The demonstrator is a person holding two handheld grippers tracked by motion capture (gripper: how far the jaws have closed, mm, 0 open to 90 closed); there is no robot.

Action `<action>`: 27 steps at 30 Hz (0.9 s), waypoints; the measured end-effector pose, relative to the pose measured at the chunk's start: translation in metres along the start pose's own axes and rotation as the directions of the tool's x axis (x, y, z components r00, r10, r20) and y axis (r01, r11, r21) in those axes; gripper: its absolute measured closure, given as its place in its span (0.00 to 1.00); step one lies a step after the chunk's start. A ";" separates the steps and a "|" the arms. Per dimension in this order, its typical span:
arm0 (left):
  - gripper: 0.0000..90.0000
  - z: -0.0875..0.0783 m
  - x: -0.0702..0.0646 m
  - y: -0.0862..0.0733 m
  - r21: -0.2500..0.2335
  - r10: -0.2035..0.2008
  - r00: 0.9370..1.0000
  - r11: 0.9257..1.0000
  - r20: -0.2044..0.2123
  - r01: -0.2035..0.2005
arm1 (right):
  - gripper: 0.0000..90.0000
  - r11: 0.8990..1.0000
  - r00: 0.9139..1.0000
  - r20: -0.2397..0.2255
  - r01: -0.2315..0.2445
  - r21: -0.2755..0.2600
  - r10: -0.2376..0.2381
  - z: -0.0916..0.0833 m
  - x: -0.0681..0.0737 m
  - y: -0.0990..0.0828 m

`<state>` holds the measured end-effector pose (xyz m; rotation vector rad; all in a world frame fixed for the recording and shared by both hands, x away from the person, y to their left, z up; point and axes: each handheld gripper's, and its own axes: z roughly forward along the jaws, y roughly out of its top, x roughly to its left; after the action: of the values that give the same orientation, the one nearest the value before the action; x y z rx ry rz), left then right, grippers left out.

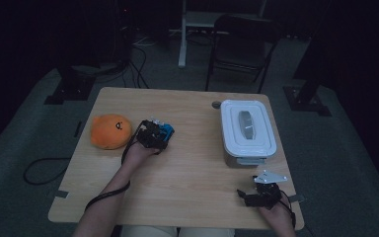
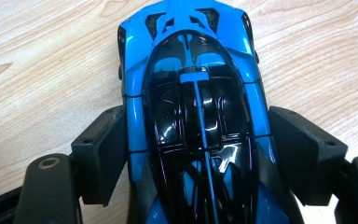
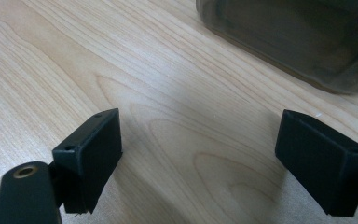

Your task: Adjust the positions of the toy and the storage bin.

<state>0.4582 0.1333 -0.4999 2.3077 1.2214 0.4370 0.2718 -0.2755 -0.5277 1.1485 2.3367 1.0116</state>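
On the wooden counter (image 1: 187, 168) my left hand-held gripper (image 2: 193, 154) has its jaws around the blue toy car (image 2: 191, 93), pads touching its sides, but lifting remains, while my right hand-held gripper (image 3: 200, 163) rests open near the white box (image 1: 246, 128).

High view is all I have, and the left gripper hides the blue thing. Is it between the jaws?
Observer: Yes. The toy car lies lengthwise between the jaws of the left gripper, and both pads look pressed against its sides.
Operator: And the right gripper?
Observer: The right gripper has its jaws wide apart over the bare table, with nothing between them.
Operator: Anything ahead of it?
Observer: The dark wall of the box is just beyond the jaws, untouched.
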 end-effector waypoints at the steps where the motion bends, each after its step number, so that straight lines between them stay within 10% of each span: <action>1: 0.28 -0.001 0.000 -0.001 -0.002 -0.001 1.000 1.000 0.001 0.001 | 0.16 1.000 1.000 0.000 0.000 0.000 0.000 0.000 0.000 0.000; 16: 0.29 -0.021 -0.005 -0.013 -0.011 0.039 0.998 0.999 0.040 -0.038 | 0.16 1.000 1.000 0.000 -0.001 0.000 0.001 0.000 0.000 0.000; 27: 0.29 -0.072 -0.021 -0.035 -0.065 0.121 0.987 0.991 0.101 -0.115 | 0.16 1.000 1.000 0.001 -0.001 0.000 0.001 0.000 0.000 0.000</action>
<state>0.3882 0.1523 -0.4608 2.3292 1.0129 0.3820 0.2718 -0.2754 -0.5277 1.1499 2.3361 1.0106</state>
